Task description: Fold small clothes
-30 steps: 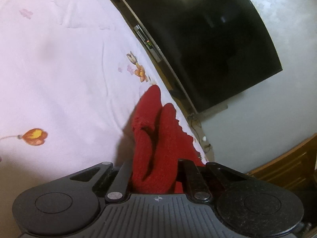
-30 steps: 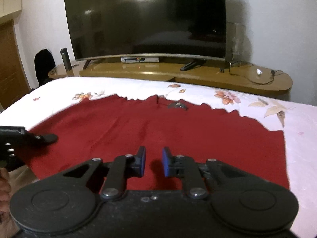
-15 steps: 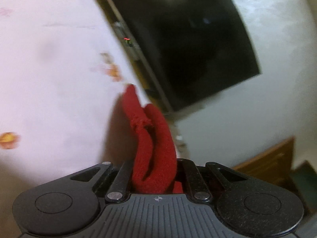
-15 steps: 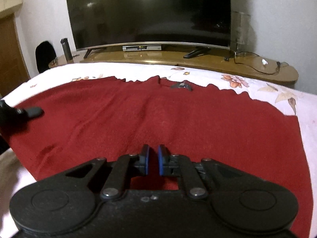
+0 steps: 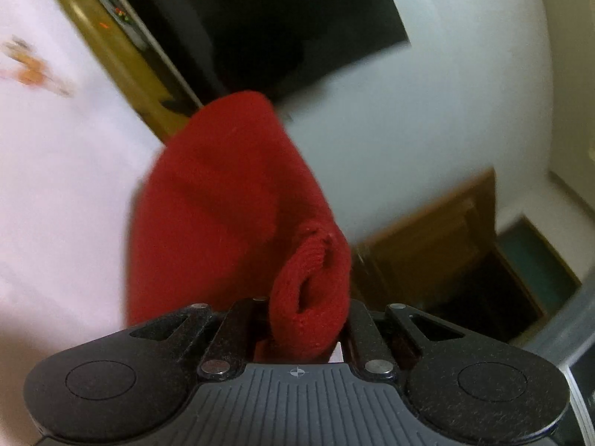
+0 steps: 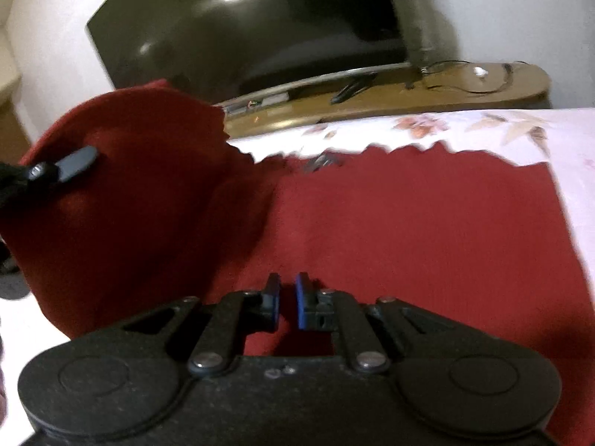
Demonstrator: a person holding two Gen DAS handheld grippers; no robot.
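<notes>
A red knit garment [image 6: 409,230] lies spread on the flowered white bedsheet [image 6: 557,130]. Its left side is lifted and curls over toward the middle. My left gripper [image 6: 70,165] holds that raised side, one dark finger showing against the cloth. In the left wrist view the left gripper [image 5: 305,319] is shut on a bunched red edge of the garment [image 5: 223,193], which hides the fingertips. My right gripper [image 6: 287,299] hovers low over the garment's near edge. Its blue pads stand a narrow gap apart and are opening, with nothing pinched between them.
A big dark television [image 6: 260,29] stands on a long wooden stand [image 6: 446,93] with cables beyond the bed's far edge. A small dark object [image 6: 319,163] lies at the garment's far hem. A wooden door [image 5: 427,245] is seen past the left gripper.
My left gripper rose and swung, lifting the garment's left side off the bed and over. My right gripper dropped closer to the cloth, and its jaws narrowed from a wider gap.
</notes>
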